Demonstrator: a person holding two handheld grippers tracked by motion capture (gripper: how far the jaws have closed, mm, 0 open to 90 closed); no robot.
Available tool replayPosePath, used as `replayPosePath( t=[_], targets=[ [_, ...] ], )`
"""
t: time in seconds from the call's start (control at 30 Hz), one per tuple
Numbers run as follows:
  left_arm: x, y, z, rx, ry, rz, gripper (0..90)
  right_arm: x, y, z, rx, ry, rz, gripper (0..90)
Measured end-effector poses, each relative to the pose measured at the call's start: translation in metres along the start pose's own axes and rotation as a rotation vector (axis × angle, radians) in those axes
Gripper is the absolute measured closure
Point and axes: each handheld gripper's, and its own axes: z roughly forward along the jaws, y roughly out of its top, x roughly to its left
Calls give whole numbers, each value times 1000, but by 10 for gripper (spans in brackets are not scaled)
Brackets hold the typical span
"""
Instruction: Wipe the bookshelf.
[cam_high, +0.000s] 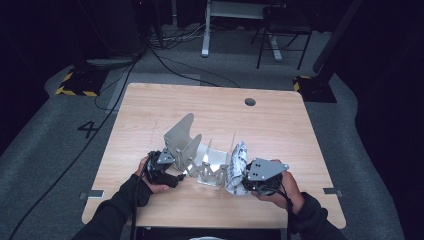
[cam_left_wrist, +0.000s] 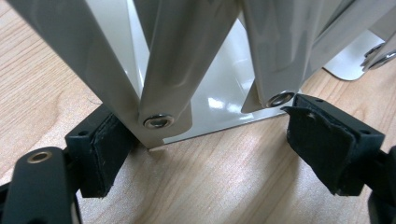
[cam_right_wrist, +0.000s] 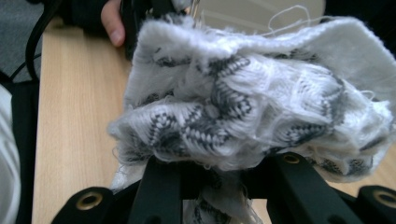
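Note:
A folding metal rack (cam_high: 192, 150) of grey plates stands at the table's middle front. My left gripper (cam_high: 176, 176) is at its left end. In the left gripper view the jaws sit either side of the rack's riveted legs (cam_left_wrist: 187, 56), and both pads (cam_left_wrist: 100, 151) press against the metal, so it is shut on the rack. A white and grey knitted cloth (cam_high: 237, 167) leans bunched against the rack's right end. My right gripper (cam_high: 248, 183) is shut on the cloth's lower part. In the right gripper view the cloth (cam_right_wrist: 252, 98) bulges over the right gripper (cam_right_wrist: 224, 186).
The wooden table (cam_high: 210, 105) has a round cable hole (cam_high: 250, 102) at the back right. Cables run over the grey floor to the left, and a chair and a desk leg stand behind. A hand (cam_right_wrist: 112, 23) holding the other gripper shows beyond the cloth.

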Motion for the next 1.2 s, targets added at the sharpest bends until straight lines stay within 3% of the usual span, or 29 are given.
replayPosePath(
  t=[0.3, 0.4, 0.5, 0.57, 0.83, 0.93, 1.2],
  targets=[
    [0, 0, 0, 0, 0, 0, 164, -15, 1, -22, -38, -90, 23, 725],
    [0, 0, 0, 0, 0, 0, 164, -29, -12, -25, -1, -166, 38, 720],
    [0, 0, 0, -1, 0, -1, 164, -38, -23, -22, 25, -186, 70, 718],
    [0, 0, 0, -1, 0, -1, 164, -47, -38, -16, 70, -212, 95, 718],
    [0, 0, 0, -1, 0, -1, 165, -69, -83, 12, 180, -171, 210, 717],
    [0, 0, 0, -1, 0, -1, 165, -73, -94, 27, 223, -168, 221, 715],
    [0, 0, 0, 0, 1, -2, 165, -75, -104, 52, 258, -134, 251, 688]
  ],
)
